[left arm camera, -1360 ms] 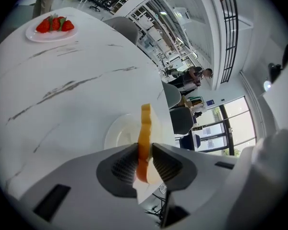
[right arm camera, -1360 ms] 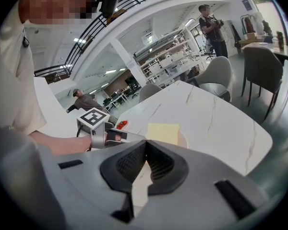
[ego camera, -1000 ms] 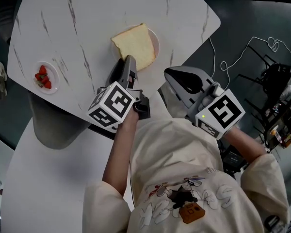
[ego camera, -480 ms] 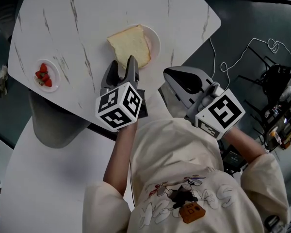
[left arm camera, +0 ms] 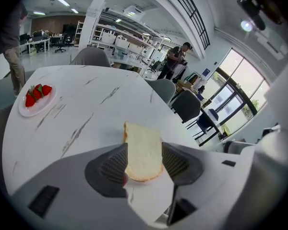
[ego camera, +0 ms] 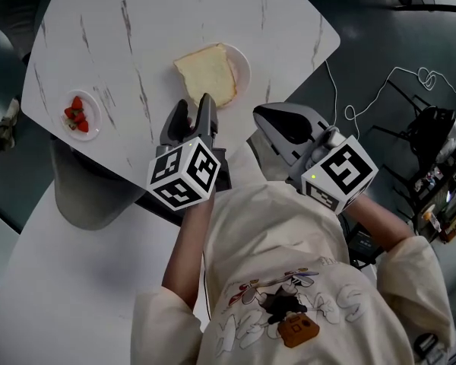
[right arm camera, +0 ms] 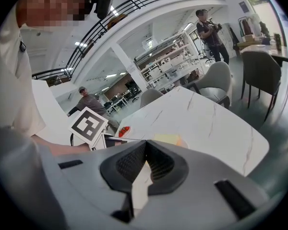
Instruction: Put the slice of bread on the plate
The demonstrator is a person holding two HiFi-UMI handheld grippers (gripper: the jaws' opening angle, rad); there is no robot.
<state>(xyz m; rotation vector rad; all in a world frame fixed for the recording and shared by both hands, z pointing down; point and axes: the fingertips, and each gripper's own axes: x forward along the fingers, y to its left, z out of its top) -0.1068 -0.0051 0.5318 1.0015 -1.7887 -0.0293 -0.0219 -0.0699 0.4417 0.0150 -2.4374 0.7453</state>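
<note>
1. Directly above the left gripper (ego camera: 192, 106) in the head view lies the slice of bread (ego camera: 209, 74), just beyond its tips. The right gripper (ego camera: 264, 115) sits at centre right, farther off.
2. The left jaws have just been opening and stand wide. Their pads are off the slice, whose near end shows in the gap. The right jaws are pressed together on nothing.
3. The slice rests flat on the plate (ego camera: 245, 63), overhanging its left rim, with its long axis running away along the left gripper's line.
4. It has pale cream crumb and a thin tan crust, and it looks soft.
</note>
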